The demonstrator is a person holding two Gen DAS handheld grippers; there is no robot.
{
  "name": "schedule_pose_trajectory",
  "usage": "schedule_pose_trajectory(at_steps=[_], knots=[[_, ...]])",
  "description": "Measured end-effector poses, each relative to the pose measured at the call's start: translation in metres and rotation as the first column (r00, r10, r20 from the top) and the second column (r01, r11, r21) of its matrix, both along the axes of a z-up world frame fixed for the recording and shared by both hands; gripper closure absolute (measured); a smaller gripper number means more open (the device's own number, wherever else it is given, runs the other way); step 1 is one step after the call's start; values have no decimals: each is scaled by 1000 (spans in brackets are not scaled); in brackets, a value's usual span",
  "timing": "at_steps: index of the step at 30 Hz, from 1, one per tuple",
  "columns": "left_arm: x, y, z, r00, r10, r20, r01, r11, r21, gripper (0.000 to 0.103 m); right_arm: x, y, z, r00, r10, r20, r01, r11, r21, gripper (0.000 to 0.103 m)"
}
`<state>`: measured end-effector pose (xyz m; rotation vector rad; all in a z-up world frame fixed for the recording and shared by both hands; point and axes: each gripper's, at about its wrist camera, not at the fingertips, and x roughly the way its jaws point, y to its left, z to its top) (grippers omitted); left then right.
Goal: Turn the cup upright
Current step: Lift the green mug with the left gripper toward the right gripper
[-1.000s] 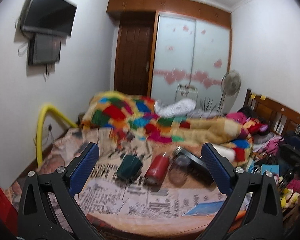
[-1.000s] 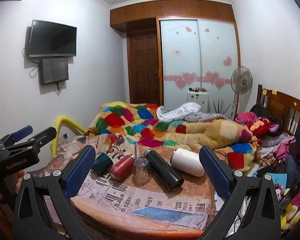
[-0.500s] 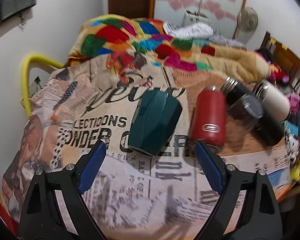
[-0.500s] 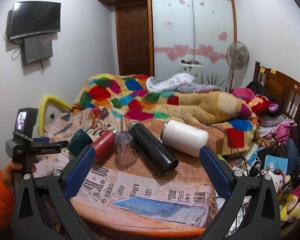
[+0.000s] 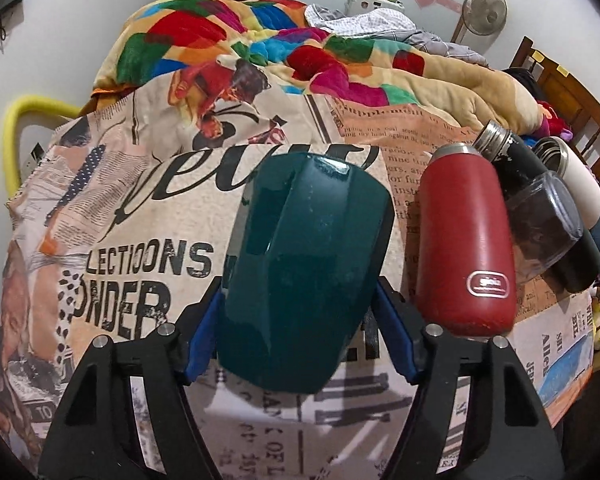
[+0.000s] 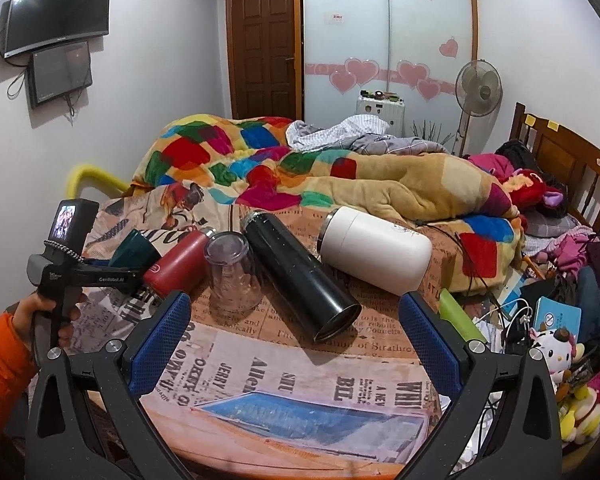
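A dark green faceted cup [image 5: 304, 268] lies on its side on the newspaper-print cloth [image 5: 140, 216]. My left gripper [image 5: 298, 336] has its blue pads against both sides of the cup's near end. The same cup [image 6: 134, 246] shows in the right wrist view at the far left, behind the left gripper [image 6: 100, 276]. My right gripper [image 6: 296, 336] is open and empty over the table's near edge, in front of a black flask [image 6: 300, 272].
Beside the green cup lie a red flask [image 5: 464, 240], an upside-down clear glass [image 6: 232, 272], the black flask and a white tumbler [image 6: 374, 254]. A colourful quilt [image 6: 300, 172] is behind. Clutter and toys [image 6: 556, 344] are at the right.
My left gripper moved forward and closed its pads around the green cup. My right gripper drew slightly closer to the table and stayed open.
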<state>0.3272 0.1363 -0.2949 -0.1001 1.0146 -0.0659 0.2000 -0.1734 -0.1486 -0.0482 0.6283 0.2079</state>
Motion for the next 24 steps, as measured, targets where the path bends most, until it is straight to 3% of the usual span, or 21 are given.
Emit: schedule_pose_trajectory(at_steps=[13,24], knots=[[-14,-1,1,999,15,50,-16,999,36,35,-2,3,-2,1000,11,-10,-11,1000,-4,0],[-68,-15,65,988,-5,156,-5,998,61,35,-23,9,14,999,38,30,-39,999,13,0]])
